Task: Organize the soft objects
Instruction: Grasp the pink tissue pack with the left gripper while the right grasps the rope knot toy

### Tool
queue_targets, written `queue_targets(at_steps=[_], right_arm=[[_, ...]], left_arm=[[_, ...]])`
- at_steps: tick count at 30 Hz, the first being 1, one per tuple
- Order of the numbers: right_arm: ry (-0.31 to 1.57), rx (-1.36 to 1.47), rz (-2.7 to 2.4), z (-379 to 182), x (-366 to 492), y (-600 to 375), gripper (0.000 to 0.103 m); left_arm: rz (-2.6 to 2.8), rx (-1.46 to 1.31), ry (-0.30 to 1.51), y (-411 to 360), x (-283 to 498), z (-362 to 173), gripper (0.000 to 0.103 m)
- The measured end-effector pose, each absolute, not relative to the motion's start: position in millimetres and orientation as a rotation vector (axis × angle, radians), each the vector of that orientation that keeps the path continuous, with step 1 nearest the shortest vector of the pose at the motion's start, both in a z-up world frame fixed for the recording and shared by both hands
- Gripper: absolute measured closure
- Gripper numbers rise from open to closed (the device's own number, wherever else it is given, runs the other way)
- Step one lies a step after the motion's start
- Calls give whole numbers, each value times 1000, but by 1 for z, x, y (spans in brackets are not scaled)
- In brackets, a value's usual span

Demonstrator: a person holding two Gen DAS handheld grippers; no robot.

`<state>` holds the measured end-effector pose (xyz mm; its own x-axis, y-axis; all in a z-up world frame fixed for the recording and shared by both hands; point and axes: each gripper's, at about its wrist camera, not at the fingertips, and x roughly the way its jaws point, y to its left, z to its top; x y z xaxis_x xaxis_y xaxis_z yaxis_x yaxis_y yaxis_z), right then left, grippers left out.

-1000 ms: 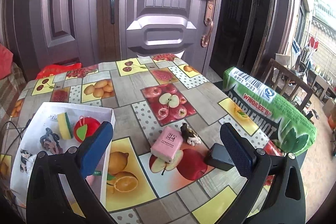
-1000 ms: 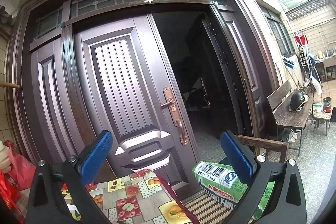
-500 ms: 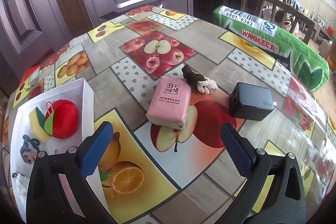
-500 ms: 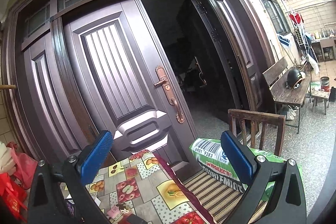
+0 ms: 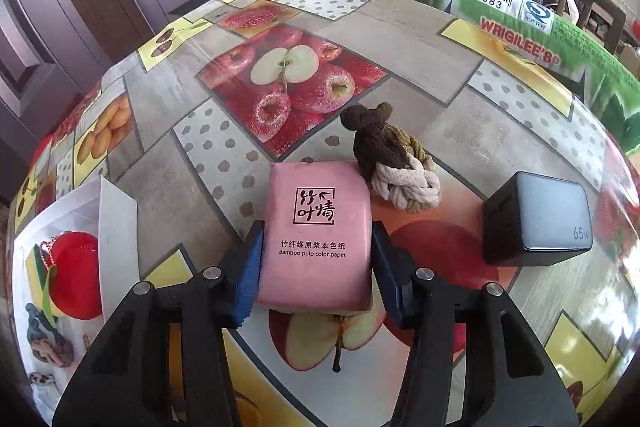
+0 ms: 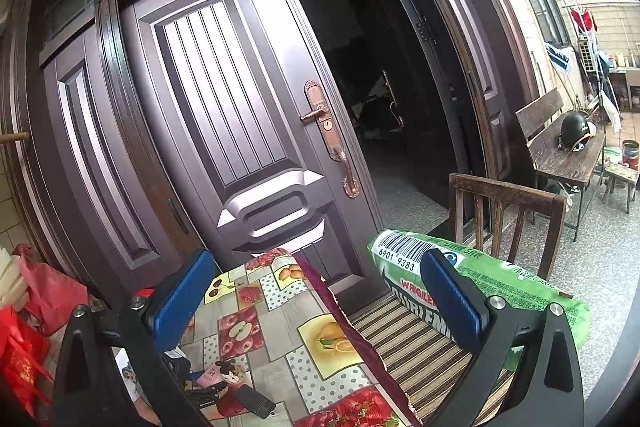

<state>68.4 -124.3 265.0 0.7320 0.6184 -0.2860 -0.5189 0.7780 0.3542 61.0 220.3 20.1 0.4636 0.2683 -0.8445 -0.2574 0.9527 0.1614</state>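
Note:
A pink tissue pack [image 5: 316,235] lies on the fruit-print tablecloth [image 5: 400,39]. My left gripper [image 5: 316,269] is down at the table and its blue pads [image 5: 250,269] press both sides of the pack. A brown and cream knotted rope toy [image 5: 390,159] lies just behind the pack. A white box [image 5: 116,227] at the left holds a red plush apple [image 5: 78,275], a sponge and a rope knot [image 5: 48,343]. My right gripper [image 6: 316,303] is open and empty, held high beyond the table's right side. The pack [image 6: 212,375] shows small below it.
A black 65W charger [image 5: 536,219] sits right of the pack. A green Wrigley's bag [image 5: 520,11] lies on a wooden chair [image 6: 508,203] off the table's right edge. Dark doors [image 6: 240,107] stand behind the table. Red bags [image 6: 24,327] are at the far left.
My left gripper has come down and forward to the pink tissue pack and closed from wide open onto its sides. My right gripper has tilted down a little and stays open.

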Motion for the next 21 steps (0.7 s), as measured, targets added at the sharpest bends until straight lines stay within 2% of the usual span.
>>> queue_targets(at_steps=[5, 13, 17, 21], right_arm=[[538, 124, 772, 229, 88, -58, 0], [916, -253, 984, 97, 117, 118, 0], [983, -469, 1003, 44, 105, 186, 1], [1032, -609, 968, 11, 101, 228, 5]], left_arm=[[373, -129, 911, 212, 4, 55, 54], [684, -314, 574, 192, -153, 167, 53], [909, -358, 434, 180, -237, 200, 53], [1070, -392, 358, 166, -296, 207, 53]])
